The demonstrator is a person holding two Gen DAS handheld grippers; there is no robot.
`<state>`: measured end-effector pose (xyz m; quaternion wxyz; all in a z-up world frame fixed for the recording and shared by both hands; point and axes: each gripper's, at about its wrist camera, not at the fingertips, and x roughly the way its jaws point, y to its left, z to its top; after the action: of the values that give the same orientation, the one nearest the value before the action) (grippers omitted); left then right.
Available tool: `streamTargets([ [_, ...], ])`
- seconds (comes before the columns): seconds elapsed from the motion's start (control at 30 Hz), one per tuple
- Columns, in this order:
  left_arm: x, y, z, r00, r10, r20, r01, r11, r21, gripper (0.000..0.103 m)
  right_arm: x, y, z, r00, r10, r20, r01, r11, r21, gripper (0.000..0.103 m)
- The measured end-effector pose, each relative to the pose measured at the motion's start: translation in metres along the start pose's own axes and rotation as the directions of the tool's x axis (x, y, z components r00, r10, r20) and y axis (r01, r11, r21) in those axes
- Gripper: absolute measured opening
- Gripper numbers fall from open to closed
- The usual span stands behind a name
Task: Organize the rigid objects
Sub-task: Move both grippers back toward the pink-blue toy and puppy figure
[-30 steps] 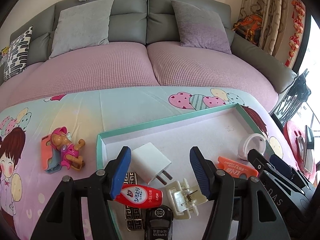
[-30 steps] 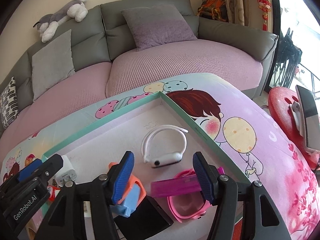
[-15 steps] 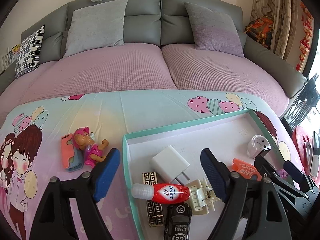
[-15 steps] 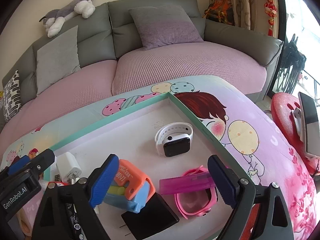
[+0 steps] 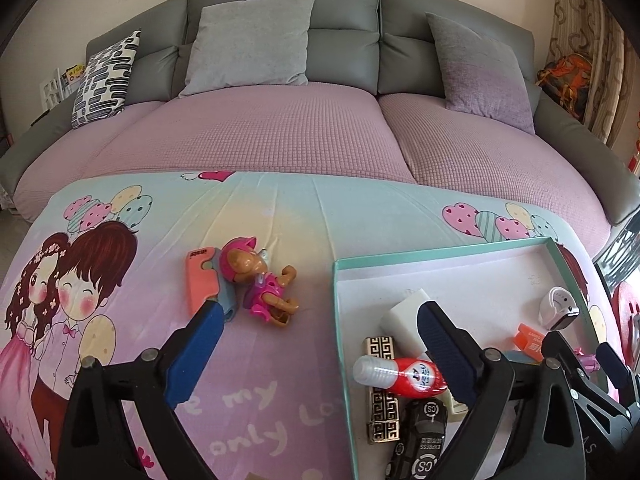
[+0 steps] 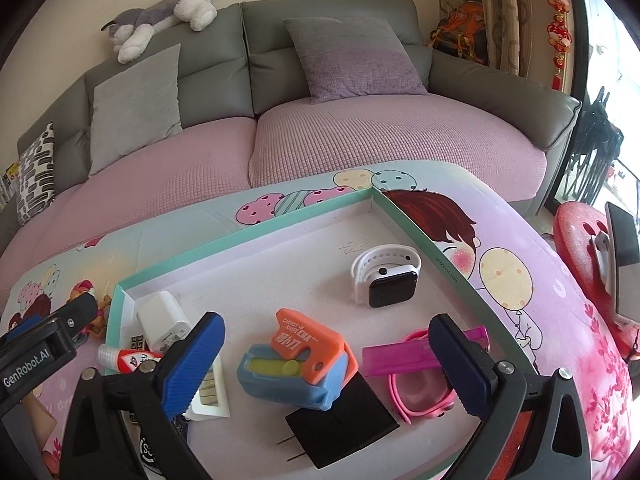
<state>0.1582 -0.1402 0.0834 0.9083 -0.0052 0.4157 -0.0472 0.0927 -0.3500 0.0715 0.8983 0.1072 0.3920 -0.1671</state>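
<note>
Both grippers' jaws have just been opening, now wide apart w/ nothing between: left gripper (image 5: pixel 316 354), right gripper (image 6: pixel 326 354). Left likely lining up on pup figure (image 5: pixel 260 280) beside the orange-and-blue cutter (image 5: pixel 204 284), both outside teal tray (image 5: pixel 440 254).

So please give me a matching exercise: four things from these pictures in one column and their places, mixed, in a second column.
Things:
1. white smartwatch
2. toy dog figure
3. plush husky
4. red bottle

Places:
A. on top of the sofa back
B. on the cloth outside the tray
C. in the tray by its far right corner
D. in the tray, lying across a patterned gold box

Pairs: 1-C, 2-B, 3-A, 4-D
</note>
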Motion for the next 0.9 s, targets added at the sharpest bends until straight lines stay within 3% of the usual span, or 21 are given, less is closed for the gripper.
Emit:
streamTargets([
  [0.13,-0.002,0.012,-0.005,1.000,0.013,-0.004,-0.013,1.000,-0.023,0.098,-0.007,0.011,-0.001,1.000,0.027,0.006,-0.027,1.000,-0.016,0.103],
  [0.4,-0.009,0.051,-0.010,0.998,0.068,-0.003,-0.068,0.994,-0.086,0.098,-0.025,0.048,0.000,0.986,0.162,0.030,-0.161,0.986,-0.041,0.103],
  [0.63,-0.016,0.103,-0.016,0.986,0.165,-0.019,-0.166,0.971,-0.175,0.098,-0.022,0.081,-0.008,0.979,0.202,0.003,-0.200,0.974,-0.106,0.103],
  [0.9,-0.022,0.149,-0.028,0.977,0.209,-0.041,-0.212,0.944,-0.252,0.098,-0.015,0.107,-0.016,0.974,0.226,-0.032,-0.229,0.963,-0.146,0.103],
])
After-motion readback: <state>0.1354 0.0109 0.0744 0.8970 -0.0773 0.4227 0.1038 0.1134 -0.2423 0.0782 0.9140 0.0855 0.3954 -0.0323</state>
